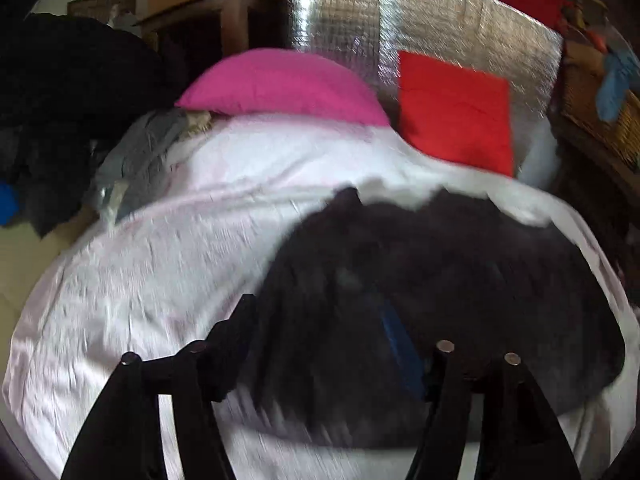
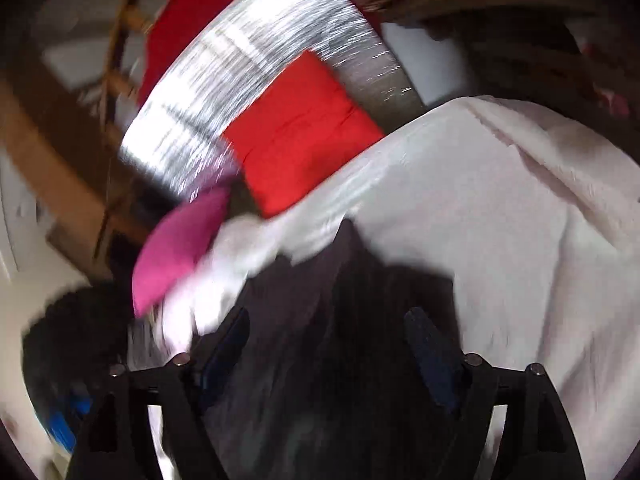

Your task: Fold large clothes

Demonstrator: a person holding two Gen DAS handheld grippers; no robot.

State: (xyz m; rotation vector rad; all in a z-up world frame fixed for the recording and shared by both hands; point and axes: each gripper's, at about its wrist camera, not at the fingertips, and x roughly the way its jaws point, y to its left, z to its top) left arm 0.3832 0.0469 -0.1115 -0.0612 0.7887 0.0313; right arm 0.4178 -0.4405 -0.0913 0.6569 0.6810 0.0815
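Note:
A large dark garment [image 1: 440,280] lies bunched on the white bed sheet [image 1: 160,272], right of centre in the left wrist view. My left gripper [image 1: 320,328] hovers over its near left part with its jaws apart, and no cloth shows pinched between the pads. In the right wrist view the same garment [image 2: 320,360] runs up to a peak in the middle of the frame. My right gripper [image 2: 328,328] stands open above it, its fingers [image 2: 424,336] on either side of the cloth and not pressing on it. Both views are blurred.
A pink pillow [image 1: 280,84] and a red cushion [image 1: 456,112] lean at the head of the bed against a silver foil panel [image 1: 440,20]. Grey clothes [image 1: 140,160] and a dark pile [image 1: 60,100] lie at the left. Wooden furniture and a wicker basket [image 1: 612,128] flank the bed.

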